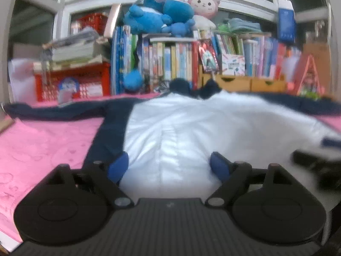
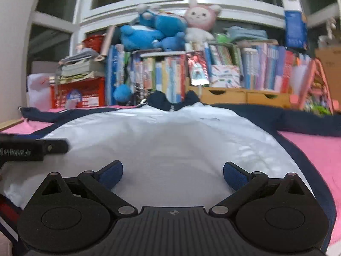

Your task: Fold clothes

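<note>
White and navy jacket (image 1: 191, 128) lying spread on pink tabletop (image 1: 42, 145), sleeves out sideways, left gripper (image 1: 169, 166) and right gripper (image 2: 173, 173) both hovering wide open above its white panel, gripping nothing

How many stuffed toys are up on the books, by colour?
Blue: 2, the upper blue plush and the lower blue plush
Pink and white: 1, the bunny plush
Total: 3
</note>
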Demonstrator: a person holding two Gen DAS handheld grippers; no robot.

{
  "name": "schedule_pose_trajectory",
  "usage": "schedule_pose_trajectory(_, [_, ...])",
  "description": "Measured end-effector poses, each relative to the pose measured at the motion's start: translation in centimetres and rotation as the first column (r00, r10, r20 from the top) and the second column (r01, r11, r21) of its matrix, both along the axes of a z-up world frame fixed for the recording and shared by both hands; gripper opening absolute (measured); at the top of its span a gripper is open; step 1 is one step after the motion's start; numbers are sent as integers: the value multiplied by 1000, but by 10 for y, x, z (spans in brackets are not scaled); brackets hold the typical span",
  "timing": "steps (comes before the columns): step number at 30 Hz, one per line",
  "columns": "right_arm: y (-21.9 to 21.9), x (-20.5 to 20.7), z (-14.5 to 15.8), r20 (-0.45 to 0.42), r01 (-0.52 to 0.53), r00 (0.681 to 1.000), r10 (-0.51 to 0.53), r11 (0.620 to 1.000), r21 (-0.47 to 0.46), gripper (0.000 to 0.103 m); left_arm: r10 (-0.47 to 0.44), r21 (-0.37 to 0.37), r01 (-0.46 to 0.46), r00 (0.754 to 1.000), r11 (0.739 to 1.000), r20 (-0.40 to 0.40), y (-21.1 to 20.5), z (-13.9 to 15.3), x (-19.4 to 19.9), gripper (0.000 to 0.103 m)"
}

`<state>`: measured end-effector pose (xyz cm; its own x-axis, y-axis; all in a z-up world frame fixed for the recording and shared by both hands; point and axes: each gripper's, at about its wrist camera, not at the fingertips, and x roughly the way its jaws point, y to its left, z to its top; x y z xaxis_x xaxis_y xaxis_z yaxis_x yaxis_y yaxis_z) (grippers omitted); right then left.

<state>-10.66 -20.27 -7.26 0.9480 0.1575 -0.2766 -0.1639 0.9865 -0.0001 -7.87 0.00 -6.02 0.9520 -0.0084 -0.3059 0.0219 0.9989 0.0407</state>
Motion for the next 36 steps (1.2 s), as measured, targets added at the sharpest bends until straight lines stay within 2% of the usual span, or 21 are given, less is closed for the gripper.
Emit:
schedule_pose_trajectory(1, [-4, -1, -2, 11, 19, 1000, -19, 1000, -21, 102, 6, 22, -6, 1000, 1000, 13, 0, -2, -2, 89])
schedule_pose_trajectory(6, [-39, 2, -10, 30, 165, 986, -164, 986, -19, 102, 30, 14, -30, 999, 999, 21, 13, -3, -4, 94])
schedule_pose_trajectory(8, [-50, 3, -13, 50, 273, 961, -271, 961, -41, 102, 56, 32, -57, 998, 998, 29, 18, -2, -7, 97])
schedule_pose_trajectory(10, [-73, 4, -14, 26, 345, 938, -345, 938, 21, 102, 92, 49, -94, 995, 994, 42, 23, -1, -9, 98])
schedule_pose_trajectory(11, [-81, 5, -14, 27, 381, 924, -381, 924, 12, 102, 114, 32, -116, 993, 993, 39, 31, -2, -10, 100])
schedule_pose_trajectory(15, [-101, 9, -17, 21, 404, 915, -404, 915, 1, 103, 191, -47, -191, 981, 980, 2, 60, 1, -12, 101])
schedule_pose_trajectory(17, [-104, 11, -15, -2, 399, 917, -399, 917, -9, 102, 201, -22, -201, 980, 979, -15, 62, 9, -15, 101])
schedule_pose_trajectory(21, [-111, 16, 12, -38, 390, 919, -394, 918, -71, 102, 166, 139, -172, 985, 975, 55, 53, 33, -25, 101])
schedule_pose_trajectory(23, [-118, 16, 31, -24, 380, 923, -383, 920, -94, 101, 138, 160, -146, 989, 976, 59, 49, 44, -20, 99])
schedule_pose_trajectory(24, [-119, 15, 41, -14, 361, 931, -364, 928, -87, 102, 131, 138, -139, 989, 981, 68, 47, 52, -16, 98])
schedule_pose_trajectory(28, [-102, 31, 70, -38, 169, 985, -168, 986, 18, 103, 34, -48, -33, 999, 998, 36, 41, 74, 14, 98])
schedule_pose_trajectory(31, [-71, 61, 73, -110, -16, 993, 30, 992, 127, 103, -56, -204, 58, 998, 977, 16, 32, 86, 40, 97])
schedule_pose_trajectory(34, [-31, 94, 66, -197, -128, 968, 154, 982, 138, 103, -81, -193, 69, 995, 979, -52, 14, 75, 74, 78])
schedule_pose_trajectory(35, [-16, 105, 61, -222, -153, 960, 171, 983, 97, 103, -77, -177, 60, 993, 982, -93, 12, 68, 85, 64])
schedule_pose_trajectory(36, [-6, 114, 57, -238, -161, 957, 168, 986, 49, 102, -72, -162, 50, 988, 986, -135, 10, 61, 95, 57])
